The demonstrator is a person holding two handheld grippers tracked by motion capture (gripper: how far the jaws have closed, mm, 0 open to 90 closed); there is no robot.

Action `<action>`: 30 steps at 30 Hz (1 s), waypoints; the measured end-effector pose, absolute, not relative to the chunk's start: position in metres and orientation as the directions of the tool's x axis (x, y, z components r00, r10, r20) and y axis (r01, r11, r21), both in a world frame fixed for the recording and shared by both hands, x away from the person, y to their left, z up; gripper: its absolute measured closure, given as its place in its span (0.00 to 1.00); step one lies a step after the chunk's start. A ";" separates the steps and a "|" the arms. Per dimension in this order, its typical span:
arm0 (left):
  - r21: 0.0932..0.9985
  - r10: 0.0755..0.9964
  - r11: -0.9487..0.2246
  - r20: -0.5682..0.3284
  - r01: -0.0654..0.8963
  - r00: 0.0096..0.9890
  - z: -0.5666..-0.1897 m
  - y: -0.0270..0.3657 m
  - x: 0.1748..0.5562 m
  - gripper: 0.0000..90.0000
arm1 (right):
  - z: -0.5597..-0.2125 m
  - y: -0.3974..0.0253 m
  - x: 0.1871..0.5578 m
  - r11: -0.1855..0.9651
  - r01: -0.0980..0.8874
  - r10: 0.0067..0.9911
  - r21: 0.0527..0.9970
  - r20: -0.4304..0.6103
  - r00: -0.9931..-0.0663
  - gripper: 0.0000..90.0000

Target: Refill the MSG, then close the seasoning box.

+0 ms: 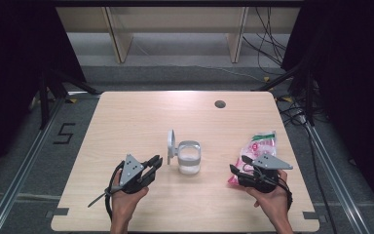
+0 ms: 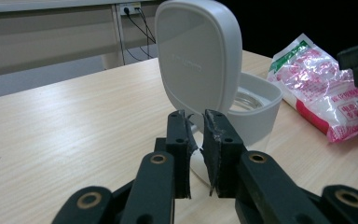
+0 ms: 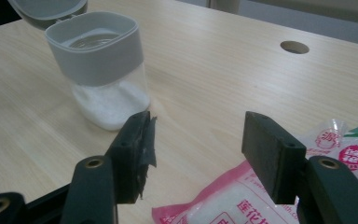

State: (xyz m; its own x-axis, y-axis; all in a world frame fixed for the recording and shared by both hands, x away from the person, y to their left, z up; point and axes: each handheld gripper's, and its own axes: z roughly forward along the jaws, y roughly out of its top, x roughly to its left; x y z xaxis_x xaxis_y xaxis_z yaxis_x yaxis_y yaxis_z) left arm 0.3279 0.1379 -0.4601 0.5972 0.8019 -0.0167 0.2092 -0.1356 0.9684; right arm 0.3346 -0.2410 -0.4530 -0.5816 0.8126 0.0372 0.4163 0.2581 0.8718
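One table (image 1: 126, 122), light wood, with one round hole (image 1: 219, 104) near its far edge. Two grippers, one container, one bag. At left, the left gripper (image 1: 152, 164) rests low over the table, jaws nearly closed with a thin gap, holding nothing, aimed at the container. At centre, one clear container (image 1: 189, 158) with a grey collar stands upright, long axis vertical, mouth up, white grains in its bottom; its hinged lid (image 1: 171, 145) stands open on the left side. At right, one pink-and-white bag (image 1: 261, 144) lies flat, long axis running near to far. The right gripper (image 1: 237, 165), jaws spread wide and empty, sits over the bag's near end.
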 end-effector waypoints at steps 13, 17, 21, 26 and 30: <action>0.971 0.806 -0.133 -0.011 0.198 0.592 -0.453 0.134 0.344 0.96 | -0.458 -0.236 0.331 0.274 0.412 0.799 0.869 0.033 -0.601 0.48; 0.972 0.802 -0.137 -0.004 0.190 0.597 -0.451 0.132 0.346 0.97 | -0.458 -0.236 0.330 0.275 0.420 0.795 0.865 0.041 -0.605 0.48; 0.973 0.801 -0.131 -0.008 0.188 0.599 -0.449 0.132 0.348 0.97 | -0.458 -0.235 0.330 0.276 0.427 0.793 0.861 0.047 -0.608 0.48; 0.973 0.796 -0.128 -0.015 0.192 0.605 -0.447 0.127 0.351 0.99 | -0.458 -0.236 0.330 0.290 0.409 0.788 0.865 0.027 -0.615 0.48; 0.973 0.796 -0.130 -0.012 0.191 0.606 -0.446 0.125 0.353 0.99 | -0.459 -0.235 0.331 0.302 0.388 0.778 0.871 0.010 -0.628 0.48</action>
